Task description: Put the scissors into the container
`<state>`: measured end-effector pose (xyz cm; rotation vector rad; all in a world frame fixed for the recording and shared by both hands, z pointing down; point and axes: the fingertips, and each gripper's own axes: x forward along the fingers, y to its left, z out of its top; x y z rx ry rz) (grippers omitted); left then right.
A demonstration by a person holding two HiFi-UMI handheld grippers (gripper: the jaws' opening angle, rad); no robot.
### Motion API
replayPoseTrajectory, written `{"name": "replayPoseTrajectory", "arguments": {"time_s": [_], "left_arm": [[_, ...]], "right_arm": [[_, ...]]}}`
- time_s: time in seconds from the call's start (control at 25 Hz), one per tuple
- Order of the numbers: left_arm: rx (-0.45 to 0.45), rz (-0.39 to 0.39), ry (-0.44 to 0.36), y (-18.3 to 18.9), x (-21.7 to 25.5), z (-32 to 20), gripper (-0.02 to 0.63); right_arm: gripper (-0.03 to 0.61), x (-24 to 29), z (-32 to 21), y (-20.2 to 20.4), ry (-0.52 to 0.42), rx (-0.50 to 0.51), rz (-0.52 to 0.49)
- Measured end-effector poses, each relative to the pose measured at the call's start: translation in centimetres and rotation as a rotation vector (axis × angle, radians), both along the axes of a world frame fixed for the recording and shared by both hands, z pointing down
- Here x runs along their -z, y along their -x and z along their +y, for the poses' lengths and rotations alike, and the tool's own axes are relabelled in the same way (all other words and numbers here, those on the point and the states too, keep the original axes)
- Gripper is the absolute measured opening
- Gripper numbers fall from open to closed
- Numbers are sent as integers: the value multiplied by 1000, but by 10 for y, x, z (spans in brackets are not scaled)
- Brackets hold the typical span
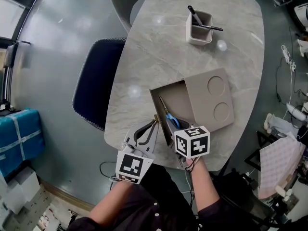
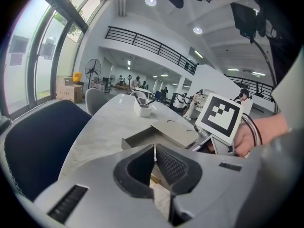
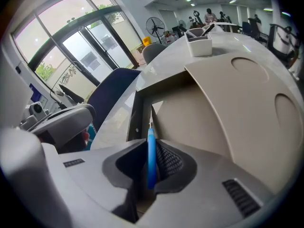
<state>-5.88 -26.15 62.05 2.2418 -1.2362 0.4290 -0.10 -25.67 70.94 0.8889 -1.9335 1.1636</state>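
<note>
Pinching the scissors point(image 3: 151, 161) by their blue handle, my right tongs point(image 1: 173, 129) hang over the near edge of the container point(image 1: 166, 86). The pads press on the flat of the handle from both sides, so the blades cannot swing as I lower them. I judge this grip was chosen to lead the slim end into the opening first.

The container sits on the near right part of the table point(image 1: 159, 57). Its lid point(image 1: 211, 102) covers the right side, leaving only the left compartment open. That narrow gap is why the scissors go in lengthwise, not across.

The scissors are already within the open compartment, close beside its left wall. Their long axis runs near to far, with the tips pointing far and slightly left and the handle at the near end. Whether the tips rest on the compartment floor I cannot tell.

My left tongs point(image 2: 154, 148) wait just left of the container over the table edge, tips pressed together on nothing. They stay clear of the opening there, I judge, yet near enough to steady the box.

A pen holder point(image 1: 198, 29) stands well apart at the far side.
</note>
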Motion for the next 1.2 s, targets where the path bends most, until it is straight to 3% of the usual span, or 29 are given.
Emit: {"name": "replayPoseTrajectory", "arguments": {"time_s": [0.16,0.32,0.68,0.84,0.96,1.2], "left_arm": [[-1,2,1,0,0,-1,21],[-5,5,0,0,2,-2,21],[-14,11,1,-6,0,-2,21],[-14,11,6,-5,-2,-1,21],[-15,14,9,-5,-5,-2,21],[-18,11,7,-6,-4,-3,21]], "right_arm": [[55,0,1,-2,-4,7,22],[106,4,0,-2,-36,28,48],[143,8,-5,-20,-148,102,189],[107,8,-9,-33,-193,89,237],[11,5,-11,-37,-213,89,263],[0,5,-12,-38,-211,85,259]]}}
